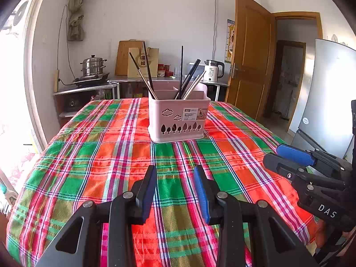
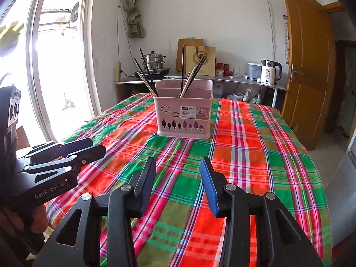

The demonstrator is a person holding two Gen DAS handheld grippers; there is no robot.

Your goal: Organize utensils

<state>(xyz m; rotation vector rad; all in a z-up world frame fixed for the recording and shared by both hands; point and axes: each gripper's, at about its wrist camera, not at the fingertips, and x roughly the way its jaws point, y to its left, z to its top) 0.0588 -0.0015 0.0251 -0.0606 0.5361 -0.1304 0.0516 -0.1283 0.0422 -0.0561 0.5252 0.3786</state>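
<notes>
A plaid-covered tabletop (image 1: 93,155) carried a pink utensil basket (image 1: 178,120) near its far edge, chopsticks (image 1: 181,73) leaning loosely inside. The left gripper (image 1: 175,191) and right gripper (image 2: 178,184) hovered well short of it, jaws parted and empty. A careless reach could likely tip the light basket or scatter the sticks. Its label read "BASKET"; the grippers bore "GenRobot.AI" and "DAS".

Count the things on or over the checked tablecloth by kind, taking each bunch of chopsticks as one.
Pink plastic basket: 1
Bunches of dark and pale chopsticks: 2
Black two-finger grippers: 2, left gripper and right gripper
Total: 5
</notes>
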